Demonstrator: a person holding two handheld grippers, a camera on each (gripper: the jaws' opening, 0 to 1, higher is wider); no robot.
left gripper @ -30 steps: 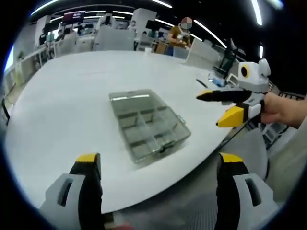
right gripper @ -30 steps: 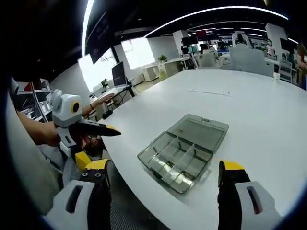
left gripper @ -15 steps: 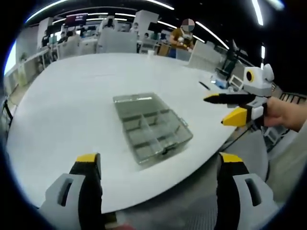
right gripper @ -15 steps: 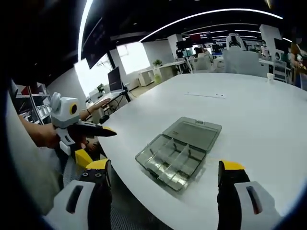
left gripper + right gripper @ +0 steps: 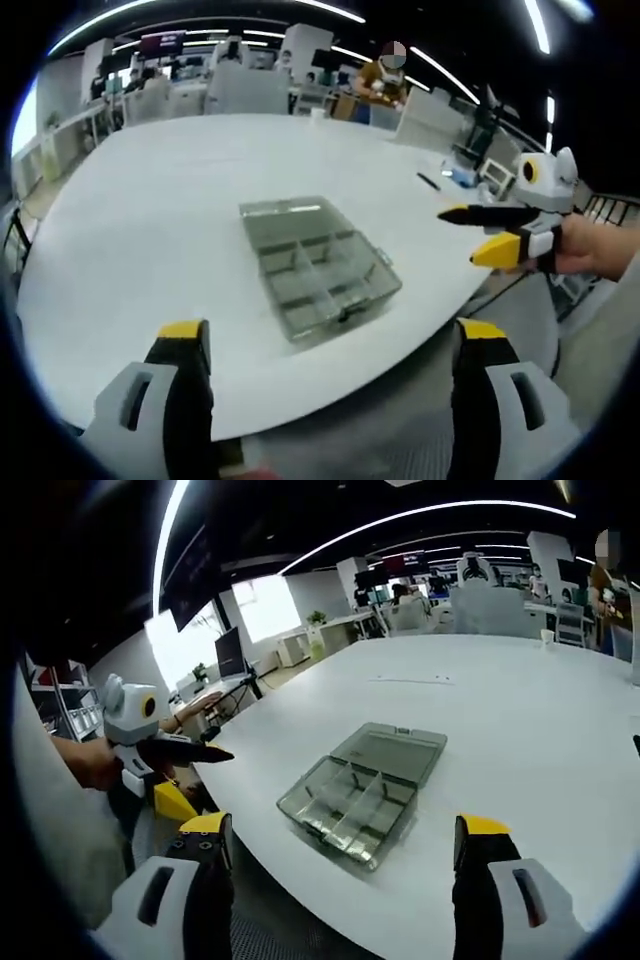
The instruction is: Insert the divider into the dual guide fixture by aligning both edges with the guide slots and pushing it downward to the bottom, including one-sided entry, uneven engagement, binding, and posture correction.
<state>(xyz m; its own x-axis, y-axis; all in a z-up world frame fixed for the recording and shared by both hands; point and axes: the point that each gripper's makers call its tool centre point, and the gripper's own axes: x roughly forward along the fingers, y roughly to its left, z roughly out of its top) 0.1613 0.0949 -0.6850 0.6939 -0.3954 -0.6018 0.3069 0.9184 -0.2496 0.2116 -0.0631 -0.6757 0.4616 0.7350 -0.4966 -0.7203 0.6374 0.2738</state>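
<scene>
The clear plastic box (image 5: 318,268), lid open, sits near the rounded edge of a big white table (image 5: 150,200) in the left gripper view, office desks behind; the left gripper (image 5: 335,345) has its fingers spread, empty. In the right gripper view the box (image 5: 360,790) lies ahead of the right gripper (image 5: 340,835), fingers spread too, under long ceiling lights (image 5: 420,510).

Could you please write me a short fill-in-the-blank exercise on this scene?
1. The clear organizer box rests on a ___ table.
2. Its lid lies ___.
3. Both tongs, left and right, have their jaws ___.
4. The jaw tips are coloured ___.

Missing words: white; open; open; yellow
</scene>
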